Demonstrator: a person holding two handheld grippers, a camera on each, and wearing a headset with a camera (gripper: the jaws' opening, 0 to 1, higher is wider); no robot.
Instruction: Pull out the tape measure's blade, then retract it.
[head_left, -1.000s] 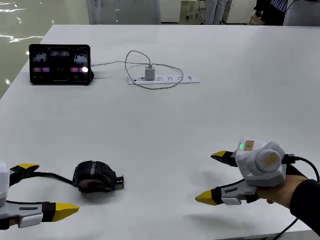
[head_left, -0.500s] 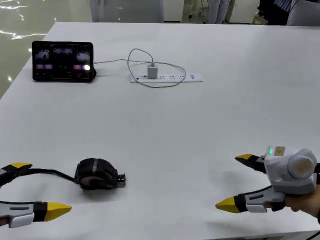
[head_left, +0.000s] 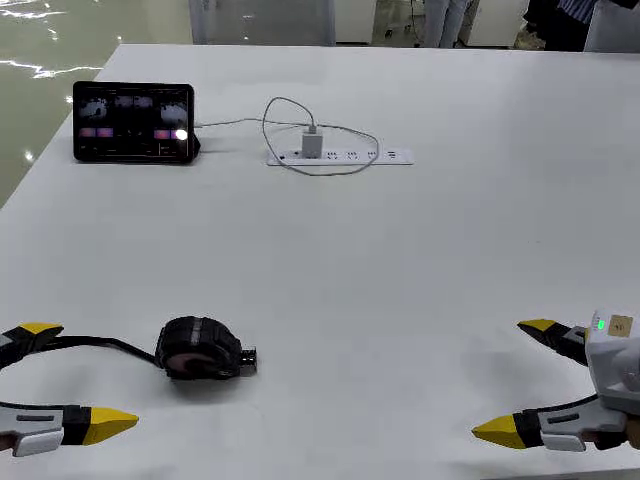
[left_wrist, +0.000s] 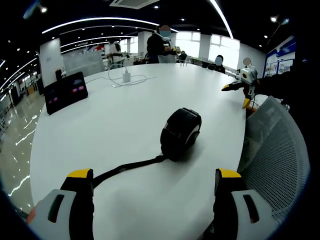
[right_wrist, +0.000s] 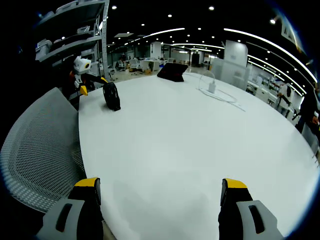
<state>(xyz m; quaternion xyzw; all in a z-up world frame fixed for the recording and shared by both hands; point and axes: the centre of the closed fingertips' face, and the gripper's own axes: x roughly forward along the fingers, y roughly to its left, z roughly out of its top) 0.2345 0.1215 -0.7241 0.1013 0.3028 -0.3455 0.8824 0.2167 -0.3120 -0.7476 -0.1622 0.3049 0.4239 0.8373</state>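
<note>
Yellow tips mark both grippers at the near edge of the white table (head_left: 400, 250). The left gripper (head_left: 83, 375) is near left, and its jaws are wide apart with nothing in them. The right gripper (head_left: 503, 378) is near right, also spread wide and holding nothing. The black tape measure (head_left: 198, 348) lies just right of the left gripper. Its strap (head_left: 105, 345) runs left and may touch that gripper's far jaw. Far left stands a tablet (head_left: 134, 122), with a white power strip (head_left: 340, 157) to its right.
</note>
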